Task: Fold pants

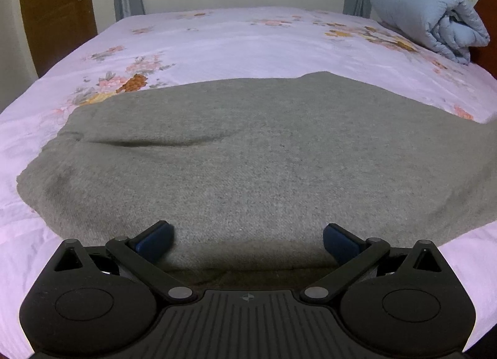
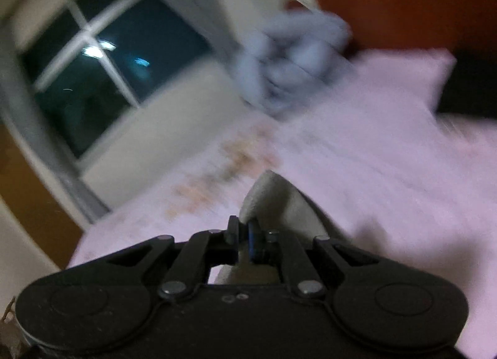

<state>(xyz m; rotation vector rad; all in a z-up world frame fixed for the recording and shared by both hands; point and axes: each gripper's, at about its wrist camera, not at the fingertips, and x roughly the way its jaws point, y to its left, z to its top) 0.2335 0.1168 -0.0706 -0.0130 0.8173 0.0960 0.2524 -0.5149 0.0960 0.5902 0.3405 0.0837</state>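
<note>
The grey pants [image 1: 248, 154] lie spread flat across the pink floral bed sheet [image 1: 236, 39], with a shallow crease on their left part. My left gripper [image 1: 248, 242] is open, its blue pads wide apart, low over the near edge of the pants. In the blurred right wrist view my right gripper [image 2: 243, 231] is shut on a raised fold of the grey pants [image 2: 273, 200], which it holds above the sheet [image 2: 388, 172].
A rolled light-blue quilt [image 1: 435, 20] lies at the bed's far right corner by the brown headboard [image 1: 487, 17]; it also shows in the right wrist view [image 2: 295, 57]. A wooden door [image 1: 56, 8] stands at the left. A dark window [image 2: 102, 70] is behind the bed.
</note>
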